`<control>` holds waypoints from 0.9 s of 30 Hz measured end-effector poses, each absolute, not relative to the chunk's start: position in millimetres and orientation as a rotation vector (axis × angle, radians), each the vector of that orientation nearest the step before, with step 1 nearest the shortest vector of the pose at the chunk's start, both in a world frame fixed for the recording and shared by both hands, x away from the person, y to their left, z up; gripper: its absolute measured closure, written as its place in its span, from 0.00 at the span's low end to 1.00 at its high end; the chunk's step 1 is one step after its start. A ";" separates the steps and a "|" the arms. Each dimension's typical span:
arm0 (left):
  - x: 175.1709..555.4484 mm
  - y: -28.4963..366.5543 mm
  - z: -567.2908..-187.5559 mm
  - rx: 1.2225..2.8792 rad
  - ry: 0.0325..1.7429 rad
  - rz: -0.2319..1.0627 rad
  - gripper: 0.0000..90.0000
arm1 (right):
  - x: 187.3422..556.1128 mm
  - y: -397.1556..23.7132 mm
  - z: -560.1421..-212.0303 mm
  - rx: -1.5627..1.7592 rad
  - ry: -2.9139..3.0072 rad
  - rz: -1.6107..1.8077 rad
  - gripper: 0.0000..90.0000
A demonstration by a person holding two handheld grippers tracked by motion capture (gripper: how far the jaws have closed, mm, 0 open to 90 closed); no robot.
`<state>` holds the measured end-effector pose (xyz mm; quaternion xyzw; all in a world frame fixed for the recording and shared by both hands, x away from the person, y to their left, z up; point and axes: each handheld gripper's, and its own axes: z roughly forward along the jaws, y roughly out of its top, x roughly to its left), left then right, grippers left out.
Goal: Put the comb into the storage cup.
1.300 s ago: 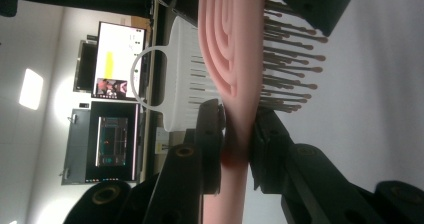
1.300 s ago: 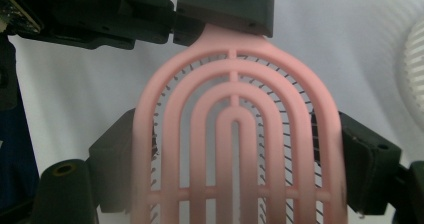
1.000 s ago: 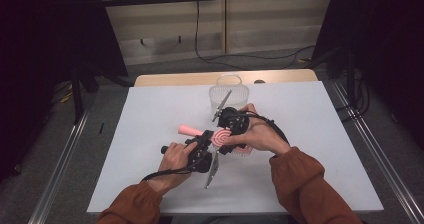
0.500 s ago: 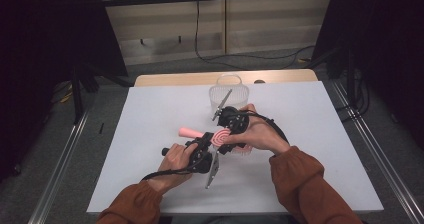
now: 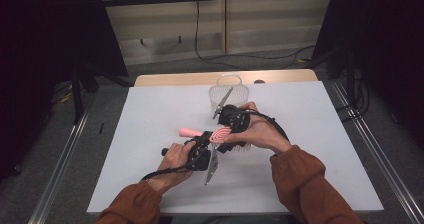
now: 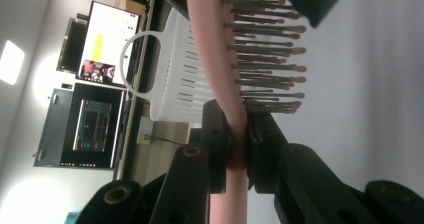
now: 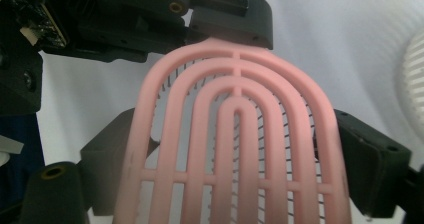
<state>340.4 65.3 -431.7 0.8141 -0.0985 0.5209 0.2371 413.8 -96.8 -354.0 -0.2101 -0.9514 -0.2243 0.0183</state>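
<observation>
Both grippers clamp the pink hairbrush between raised hands

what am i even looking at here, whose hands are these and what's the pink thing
A person sits at a white table, holding a hand-held gripper in each hand. One picture comes from a camera above the table; the other two come from cameras riding on each tool. The pink thing is a vented hairbrush. The left hand-held gripper is clamped on its neck, where handle meets head. The right hand-held gripper has its jaws on either side of the head. A white slotted basket stands behind them.
</observation>
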 end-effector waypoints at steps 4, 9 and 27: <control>341.4 67.5 -431.1 2.219 -0.264 1.427 0.90 | 411.2 -98.1 -350.3 -0.658 -2.972 -0.710 0.09; 343.6 69.6 -430.2 2.225 -0.229 1.426 0.90 | 407.6 -100.2 -345.0 -0.643 -3.011 -0.747 0.09; 350.6 84.1 -421.7 2.231 -0.134 1.424 0.90 | 399.6 -121.4 -331.3 -0.668 -3.081 -0.914 0.06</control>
